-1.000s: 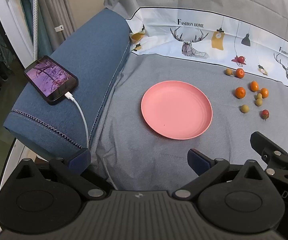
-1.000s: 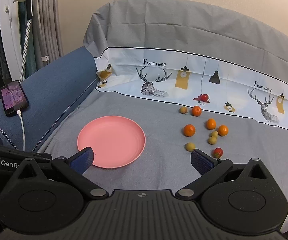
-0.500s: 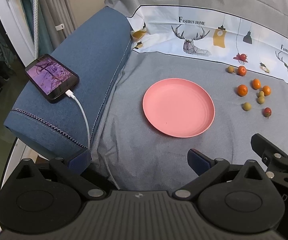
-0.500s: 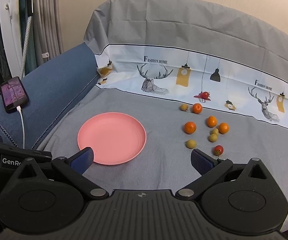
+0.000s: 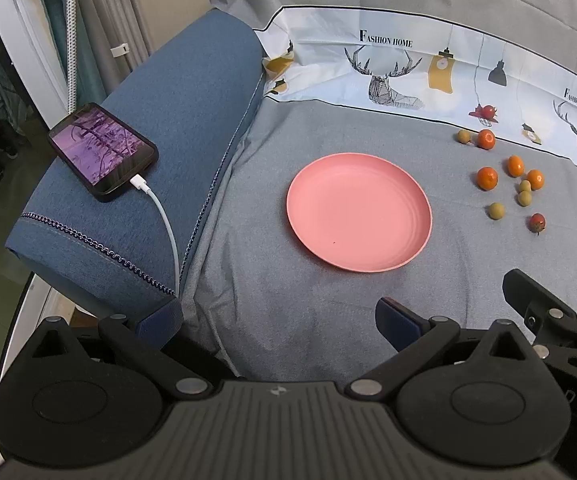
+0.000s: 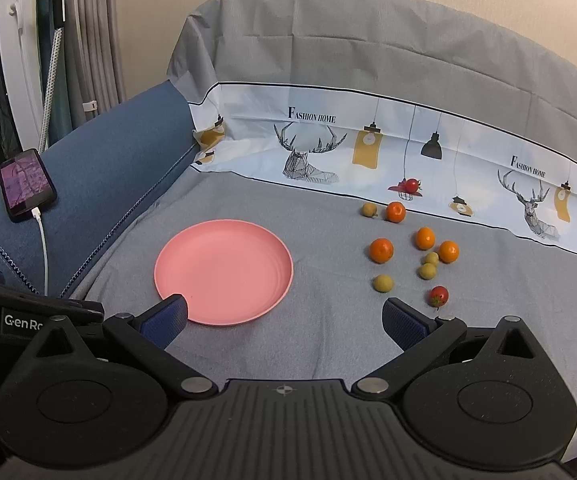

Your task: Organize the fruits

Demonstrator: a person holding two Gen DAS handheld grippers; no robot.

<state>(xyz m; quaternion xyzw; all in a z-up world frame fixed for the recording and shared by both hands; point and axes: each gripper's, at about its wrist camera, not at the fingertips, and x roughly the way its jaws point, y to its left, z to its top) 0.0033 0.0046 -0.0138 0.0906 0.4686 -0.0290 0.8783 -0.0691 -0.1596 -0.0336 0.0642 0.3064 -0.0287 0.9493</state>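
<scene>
Holding both tools spread and empty, left tool (image 5: pixel 276 320) and right tool (image 6: pixel 284 316) at the frame's bottom; pink plate (image 6: pixel 224 270) sits centre, scattered fruits (image 6: pixel 416 248) lie right of it on the grey cover (image 6: pixel 320 344).

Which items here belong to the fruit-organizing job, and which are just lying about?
Job items:
pink plate, bare
four orange fruits
four yellow-green fruits
red fruit near the right gripper
second red fruit by the printed border
left gripper and right gripper, both open

Lying about:
phone on the blue armrest
white charging cable
</scene>
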